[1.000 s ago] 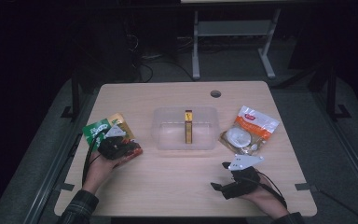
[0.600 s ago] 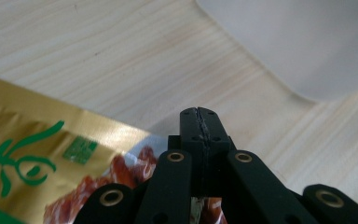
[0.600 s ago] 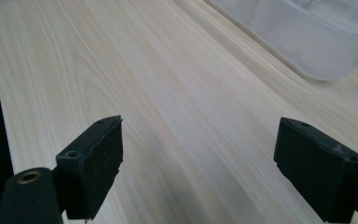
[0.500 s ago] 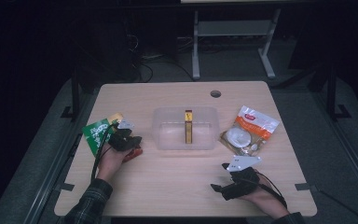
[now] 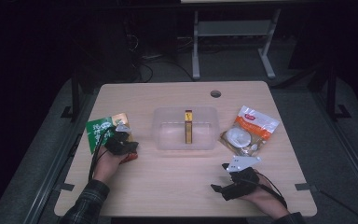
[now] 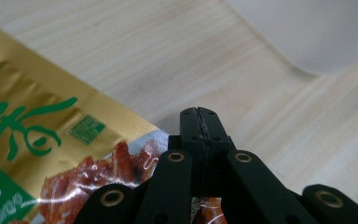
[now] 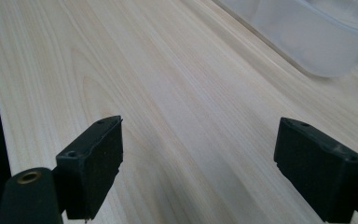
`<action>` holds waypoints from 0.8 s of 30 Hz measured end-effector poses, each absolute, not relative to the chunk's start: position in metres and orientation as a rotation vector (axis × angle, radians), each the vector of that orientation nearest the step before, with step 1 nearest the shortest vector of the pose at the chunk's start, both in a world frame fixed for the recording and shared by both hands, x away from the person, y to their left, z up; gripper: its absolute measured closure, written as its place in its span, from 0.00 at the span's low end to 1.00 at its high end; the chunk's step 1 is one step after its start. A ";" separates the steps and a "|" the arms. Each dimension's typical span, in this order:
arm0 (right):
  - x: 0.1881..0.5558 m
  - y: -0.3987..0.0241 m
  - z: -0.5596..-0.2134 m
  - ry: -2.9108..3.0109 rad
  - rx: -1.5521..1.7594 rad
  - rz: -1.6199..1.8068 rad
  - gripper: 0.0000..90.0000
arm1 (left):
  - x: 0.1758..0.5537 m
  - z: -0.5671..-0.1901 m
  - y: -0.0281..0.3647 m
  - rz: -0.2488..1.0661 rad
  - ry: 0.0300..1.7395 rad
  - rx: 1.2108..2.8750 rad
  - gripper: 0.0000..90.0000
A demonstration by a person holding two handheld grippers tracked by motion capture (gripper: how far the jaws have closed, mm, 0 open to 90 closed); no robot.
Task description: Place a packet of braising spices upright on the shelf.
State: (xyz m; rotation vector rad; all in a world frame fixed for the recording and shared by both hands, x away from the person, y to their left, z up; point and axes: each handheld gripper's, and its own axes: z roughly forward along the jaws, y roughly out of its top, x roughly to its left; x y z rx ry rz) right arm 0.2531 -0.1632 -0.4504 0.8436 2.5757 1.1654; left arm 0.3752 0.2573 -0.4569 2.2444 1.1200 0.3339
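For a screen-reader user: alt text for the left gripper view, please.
The left gripper has its black fingers shut, over the corner of a gold-and-green snack packet on a pale wooden table. A clear plastic container sits beyond.

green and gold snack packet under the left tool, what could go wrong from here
1. The left tool looks shut on just the corner edge of the snack packet, so the glossy foil may slip out when lifted.
2. The clear bin already holds an upright yellow box; a swinging packet might knock it over.
3. The right tool rests open, too far off to steady anything.
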 end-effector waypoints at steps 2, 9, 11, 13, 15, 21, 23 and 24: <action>0.253 -0.163 -0.450 2.575 0.843 1.167 0.17 | 0.370 -0.456 0.261 0.329 1.124 2.257 1.00; 0.254 -0.162 -0.451 2.580 0.836 1.162 0.17 | 0.358 -0.453 0.283 0.328 1.164 2.244 1.00; 0.254 -0.162 -0.451 2.580 0.837 1.161 0.17 | 0.356 -0.451 0.287 0.338 1.165 2.236 1.00; 0.254 -0.162 -0.451 2.579 0.837 1.163 0.17 | 0.359 -0.449 0.290 0.353 1.170 2.222 1.00; 0.254 -0.161 -0.451 2.578 0.838 1.163 0.17 | 0.364 -0.446 0.293 0.366 1.188 2.201 1.00; 0.255 -0.161 -0.451 2.580 0.841 1.164 0.17 | 0.405 -0.435 0.311 0.452 1.270 2.137 1.00; 0.255 -0.161 -0.451 2.577 0.843 1.164 0.17 | 0.410 -0.434 0.312 0.466 1.279 2.142 1.00; 0.255 -0.162 -0.452 2.577 0.845 1.164 0.17 | 0.414 -0.433 0.314 0.481 1.288 2.137 1.00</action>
